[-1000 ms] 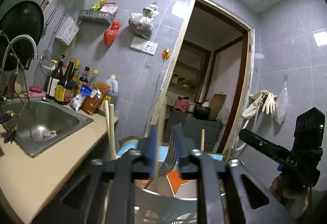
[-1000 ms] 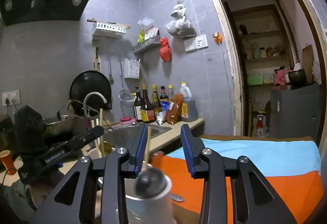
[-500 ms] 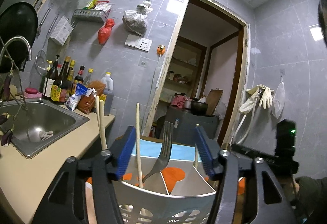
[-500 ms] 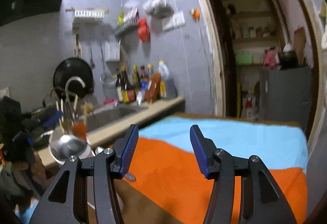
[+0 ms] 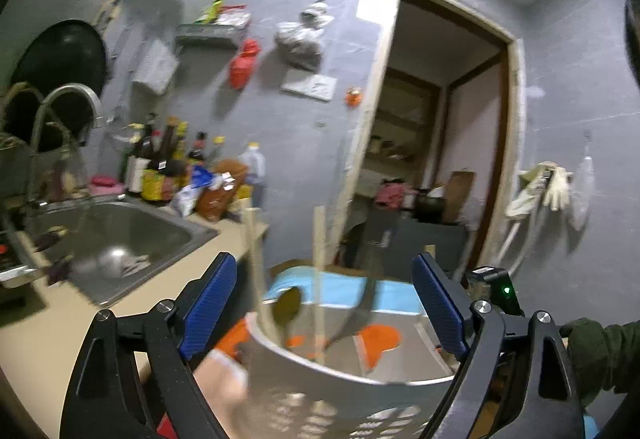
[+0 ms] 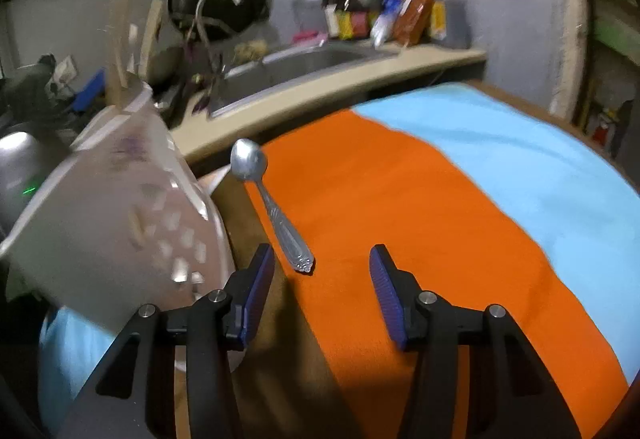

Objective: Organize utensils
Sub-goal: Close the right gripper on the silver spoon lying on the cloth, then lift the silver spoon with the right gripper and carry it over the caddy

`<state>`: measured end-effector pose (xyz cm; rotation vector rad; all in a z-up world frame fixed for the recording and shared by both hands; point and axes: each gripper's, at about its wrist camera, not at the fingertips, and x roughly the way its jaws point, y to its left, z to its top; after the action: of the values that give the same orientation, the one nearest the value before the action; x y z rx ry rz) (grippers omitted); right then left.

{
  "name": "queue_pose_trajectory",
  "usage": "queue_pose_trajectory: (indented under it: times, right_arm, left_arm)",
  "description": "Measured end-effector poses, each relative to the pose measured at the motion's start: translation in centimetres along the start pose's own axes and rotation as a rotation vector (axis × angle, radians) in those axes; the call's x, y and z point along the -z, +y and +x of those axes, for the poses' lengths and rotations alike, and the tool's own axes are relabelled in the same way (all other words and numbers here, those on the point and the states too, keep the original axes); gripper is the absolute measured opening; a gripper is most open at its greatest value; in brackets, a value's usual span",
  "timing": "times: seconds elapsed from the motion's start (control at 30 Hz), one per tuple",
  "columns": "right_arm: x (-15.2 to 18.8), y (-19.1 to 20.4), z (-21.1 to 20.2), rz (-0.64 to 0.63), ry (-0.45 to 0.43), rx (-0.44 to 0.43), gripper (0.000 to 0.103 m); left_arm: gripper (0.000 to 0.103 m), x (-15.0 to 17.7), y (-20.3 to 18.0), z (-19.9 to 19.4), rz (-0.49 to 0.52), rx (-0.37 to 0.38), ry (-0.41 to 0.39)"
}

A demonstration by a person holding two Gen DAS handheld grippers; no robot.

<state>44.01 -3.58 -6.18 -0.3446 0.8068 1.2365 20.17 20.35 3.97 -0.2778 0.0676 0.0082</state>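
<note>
In the left wrist view a white perforated utensil holder (image 5: pixel 340 395) stands right in front of my open left gripper (image 5: pixel 324 303). It holds wooden chopsticks (image 5: pixel 254 267), a spoon (image 5: pixel 287 309) and a fork (image 5: pixel 360 315). In the right wrist view the holder (image 6: pixel 116 219) is at the left, blurred. A metal spoon (image 6: pixel 268 203) lies on the orange cloth (image 6: pixel 400 231), its handle end just ahead of my open, empty right gripper (image 6: pixel 322 275).
A light blue cloth (image 6: pixel 520 155) covers the table's right side. A beige counter (image 6: pixel 320 87) with a steel sink (image 5: pixel 104 235), a tap and sauce bottles (image 5: pixel 160 167) runs at the left. A doorway (image 5: pixel 432 143) is behind. A metal bowl (image 6: pixel 16 163) sits far left.
My left gripper opened wide and let go of the fork, which now rests in the holder. My right gripper swung down towards the table, and the spoon on the orange cloth came into view.
</note>
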Motion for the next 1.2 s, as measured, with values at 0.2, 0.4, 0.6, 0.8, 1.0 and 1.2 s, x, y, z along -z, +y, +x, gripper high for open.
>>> queue_pose_trajectory:
  times: [0.2,0.4,0.6,0.8,1.0,1.2]
  right_arm:
    - [-1.1,-0.2,2.4,-0.095,0.101,-0.067,0.048]
    - [-2.7,1.5,5.2,-0.292,0.167,-0.078,0.044]
    - [-3.1,2.6,6.4,-0.346,0.216,-0.065,0.013]
    - [-1.0,1.0,3.5,-0.192,0.238,0.034,0.010]
    - [4.2,-0.9,-3.6,0.136,0.231,0.171,0.010]
    - [8.9,4.4,-8.8,0.215,0.233,0.274,0.035]
  left_arm:
    - [0.086,1.0,1.4,-1.6,-0.006,-0.070,0.023]
    - [0.086,1.9,1.7,-2.5,-0.018,-0.078,0.018]
    - [0.086,1.9,1.7,-2.6,-0.015,-0.078,0.026]
    - [0.086,1.8,0.9,-3.0,0.000,-0.062,0.045]
    - [0.086,2.0,-0.6,-3.8,0.024,-0.052,0.095]
    - [0.086,2.8,-2.3,-3.9,0.037,-0.037,0.191]
